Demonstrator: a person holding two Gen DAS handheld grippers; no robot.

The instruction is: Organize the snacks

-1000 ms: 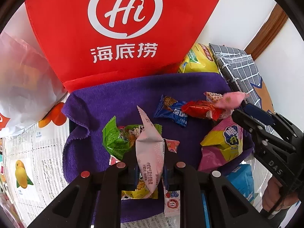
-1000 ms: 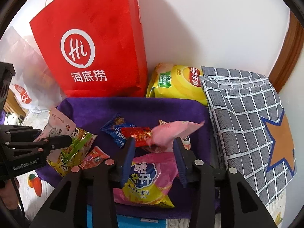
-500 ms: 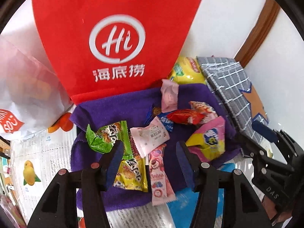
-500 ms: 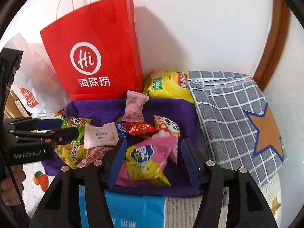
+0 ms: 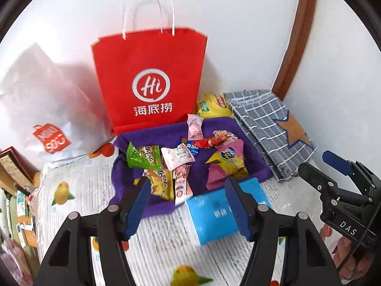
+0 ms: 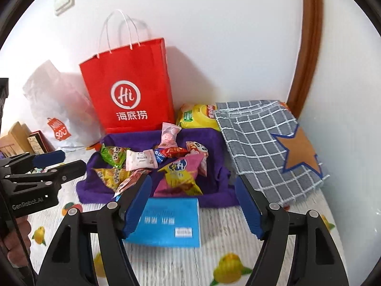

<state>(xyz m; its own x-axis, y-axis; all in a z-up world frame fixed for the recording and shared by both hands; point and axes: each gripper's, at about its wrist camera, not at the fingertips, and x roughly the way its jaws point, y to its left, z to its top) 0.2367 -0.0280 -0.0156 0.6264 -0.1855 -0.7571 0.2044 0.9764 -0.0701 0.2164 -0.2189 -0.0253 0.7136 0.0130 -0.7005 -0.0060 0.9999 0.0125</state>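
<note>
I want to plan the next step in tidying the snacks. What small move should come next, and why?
Probably lower the right gripper onto the blue packet. Both sets of jaws are opening with nothing between them, and that packet lies on the table outside the purple cloth, where the other snacks are piled, right below the right jaws.

a corner of a home, set up for sorting snacks

a red paper shopping bag with white handles and a white plastic bag lean against a plain white wall, beside a brown wooden door frame. a light switch sits high on the wall. the surface is covered with a fruit-printed sheet; a purple towel and a folded grey checked cloth lie on it. books or boxes stack at the left edge.
</note>
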